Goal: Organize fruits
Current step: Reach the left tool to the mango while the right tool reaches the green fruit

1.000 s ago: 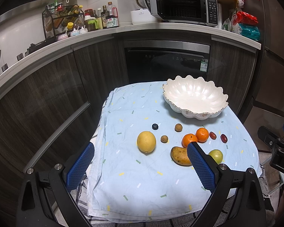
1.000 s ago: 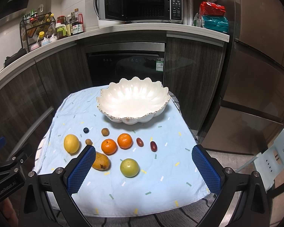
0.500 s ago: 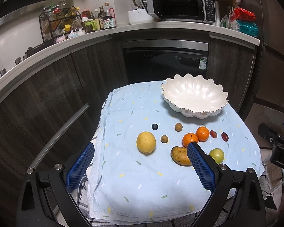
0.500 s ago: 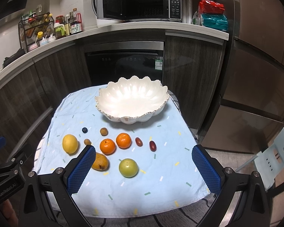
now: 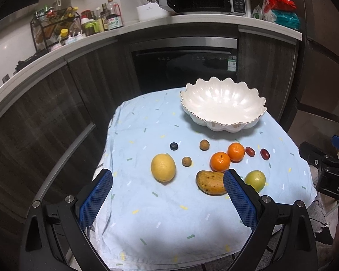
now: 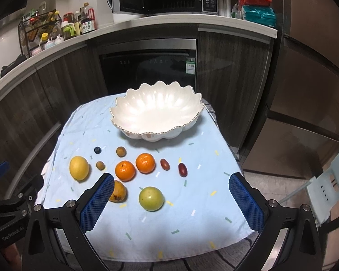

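A white scalloped bowl (image 6: 157, 115) is set empty at upper centre of the blue cloth (image 6: 192, 214). Below it are laid out a lemon (image 6: 79, 168), two oranges (image 6: 125, 170), a mango (image 6: 117, 191), a green fruit (image 6: 151, 198) and smaller fruits. The left gripper (image 5: 167, 199) and right gripper (image 6: 171, 203) are held at the lower frame edge, jaws spread wide, nothing gripped.

Each tool (image 5: 168, 194) (image 6: 171, 197) has black arms, silver screws and blue cross-hatched pads (image 6: 246, 205)
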Demonstrator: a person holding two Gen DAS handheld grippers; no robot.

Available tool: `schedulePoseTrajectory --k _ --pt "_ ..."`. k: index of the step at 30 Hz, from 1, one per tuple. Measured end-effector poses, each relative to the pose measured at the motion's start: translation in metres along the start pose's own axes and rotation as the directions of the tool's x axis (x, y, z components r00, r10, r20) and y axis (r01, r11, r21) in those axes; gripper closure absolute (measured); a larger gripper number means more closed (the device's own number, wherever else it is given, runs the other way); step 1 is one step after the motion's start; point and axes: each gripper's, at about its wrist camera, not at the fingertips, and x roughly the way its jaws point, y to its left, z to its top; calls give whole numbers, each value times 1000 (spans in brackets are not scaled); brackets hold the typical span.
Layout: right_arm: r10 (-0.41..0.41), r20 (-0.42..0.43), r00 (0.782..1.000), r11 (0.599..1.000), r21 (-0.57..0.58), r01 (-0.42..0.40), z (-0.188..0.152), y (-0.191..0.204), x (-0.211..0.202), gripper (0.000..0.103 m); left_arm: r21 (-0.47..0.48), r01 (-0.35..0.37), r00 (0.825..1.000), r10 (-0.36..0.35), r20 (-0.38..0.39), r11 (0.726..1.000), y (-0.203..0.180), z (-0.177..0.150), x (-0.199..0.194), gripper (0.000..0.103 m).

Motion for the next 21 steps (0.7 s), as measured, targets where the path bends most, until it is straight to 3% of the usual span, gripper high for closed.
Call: schedulePoseTrajectory --k 21 --pt "33 -111 993 998 -47 -38 -4 6 58 4 63 111 989 -104 -108 992 -23 -3 60 3"
